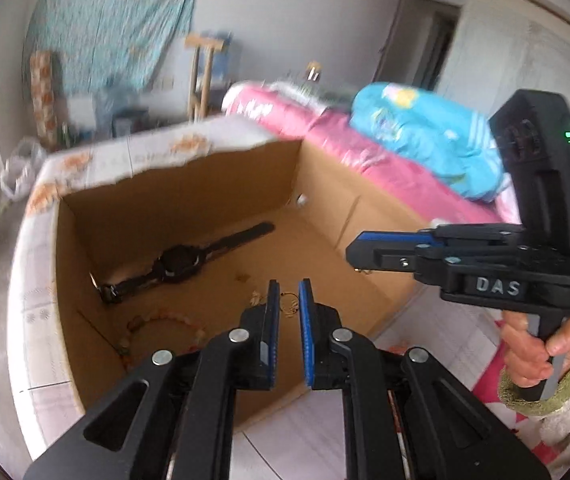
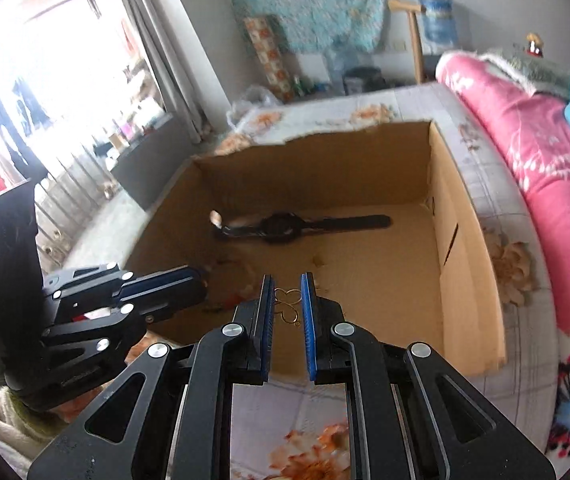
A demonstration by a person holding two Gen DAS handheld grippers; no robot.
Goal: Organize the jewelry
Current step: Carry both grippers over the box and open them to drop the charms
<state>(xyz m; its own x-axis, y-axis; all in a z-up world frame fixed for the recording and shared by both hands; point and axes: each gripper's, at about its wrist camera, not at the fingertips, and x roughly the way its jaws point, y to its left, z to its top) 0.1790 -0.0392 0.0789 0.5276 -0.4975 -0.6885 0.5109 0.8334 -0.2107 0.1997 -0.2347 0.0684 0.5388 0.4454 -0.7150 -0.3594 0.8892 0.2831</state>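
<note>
Both the left gripper and right gripper, blue-padded, stand parted and empty above a corrugated cardboard box holding a black strap watch and apparently thin gold wire earrings.

Brown cardboard box — black watch, pink floral quilt
</note>
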